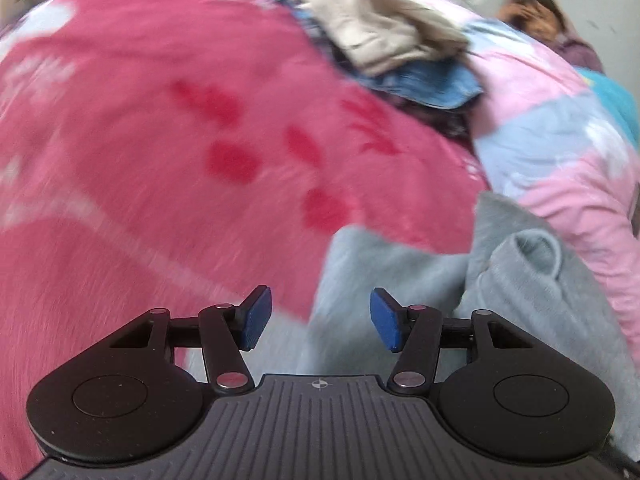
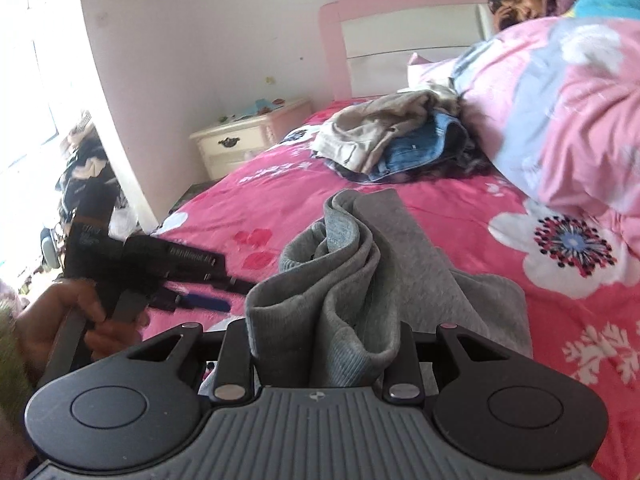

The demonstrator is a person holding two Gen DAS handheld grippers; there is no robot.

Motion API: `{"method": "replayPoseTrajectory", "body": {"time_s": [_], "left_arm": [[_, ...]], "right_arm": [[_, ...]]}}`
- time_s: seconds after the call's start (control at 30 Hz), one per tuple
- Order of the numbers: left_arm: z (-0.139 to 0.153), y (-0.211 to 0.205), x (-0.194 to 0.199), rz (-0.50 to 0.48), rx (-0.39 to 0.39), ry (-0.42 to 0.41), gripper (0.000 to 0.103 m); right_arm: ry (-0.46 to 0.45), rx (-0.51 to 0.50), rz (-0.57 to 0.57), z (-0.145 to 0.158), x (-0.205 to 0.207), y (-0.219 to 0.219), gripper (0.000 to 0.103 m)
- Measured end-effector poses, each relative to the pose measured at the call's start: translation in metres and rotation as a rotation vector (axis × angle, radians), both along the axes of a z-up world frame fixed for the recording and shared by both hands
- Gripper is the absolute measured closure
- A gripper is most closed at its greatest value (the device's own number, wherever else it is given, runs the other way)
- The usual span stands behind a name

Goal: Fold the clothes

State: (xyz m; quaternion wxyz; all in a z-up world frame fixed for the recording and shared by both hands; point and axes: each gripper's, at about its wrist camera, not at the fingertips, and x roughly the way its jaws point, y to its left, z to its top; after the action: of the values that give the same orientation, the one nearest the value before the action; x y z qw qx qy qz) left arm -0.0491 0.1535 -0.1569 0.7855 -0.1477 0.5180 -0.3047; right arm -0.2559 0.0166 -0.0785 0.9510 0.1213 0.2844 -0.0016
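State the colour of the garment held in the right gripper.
Grey. The garment shows best in the right wrist view, bunched in the right gripper.

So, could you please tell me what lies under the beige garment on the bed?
Folded blue denim sits directly beneath the beige garment, with a dark garment showing below. Anything deeper is covered.

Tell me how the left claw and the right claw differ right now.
The left claw is open, its blue pads apart with nothing between them; the right claw is shut on the grey garment. The left claw hovers over the pink bedspread beside the garment, while the right claw lifts a bunched fold of it. Both are the same black two-finger design.
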Motion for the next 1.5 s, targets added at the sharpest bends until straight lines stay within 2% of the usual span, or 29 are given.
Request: {"method": "replayPoseTrajectory", "body": {"time_s": [0.2,0.43,0.6,0.87,0.97,1.07,1.23,1.27,1.37,1.5], "left_arm": [[-0.022,0.035,-0.025,0.129,0.034,0.050,0.051],[-0.025,0.051,-0.026,0.147,-0.033,0.095,0.053],[-0.029,0.047,-0.030,0.133,-0.045,0.099,0.053],[-0.037,0.063,-0.030,0.191,-0.135,0.176,0.056],[-0.040,0.070,-0.028,0.230,-0.180,0.217,0.056],[-0.039,0.075,-0.029,0.248,-0.192,0.228,0.055],[-0.037,0.083,-0.030,0.274,-0.206,0.240,0.055],[-0.037,0.084,-0.030,0.279,-0.209,0.243,0.055],[-0.035,0.090,-0.029,0.295,-0.208,0.243,0.053],[-0.031,0.096,-0.028,0.315,-0.209,0.230,0.051]], "right_arm": [[0.001,-0.066,0.044,0.002,0.011,0.026,0.072],[0.054,-0.205,0.099,-0.013,0.026,0.067,0.072],[0.052,-0.234,0.085,-0.015,0.034,0.081,0.072],[0.074,-0.321,0.121,-0.038,0.039,0.109,0.072],[0.113,-0.361,0.148,-0.049,0.045,0.117,0.072],[0.128,-0.418,0.171,-0.060,0.047,0.128,0.067],[0.120,-0.539,0.249,-0.069,0.043,0.151,0.044],[0.110,-0.549,0.266,-0.068,0.041,0.154,0.042],[0.077,-0.517,0.300,-0.059,0.035,0.154,0.040],[0.020,-0.425,0.343,-0.040,0.023,0.143,0.041]]}}
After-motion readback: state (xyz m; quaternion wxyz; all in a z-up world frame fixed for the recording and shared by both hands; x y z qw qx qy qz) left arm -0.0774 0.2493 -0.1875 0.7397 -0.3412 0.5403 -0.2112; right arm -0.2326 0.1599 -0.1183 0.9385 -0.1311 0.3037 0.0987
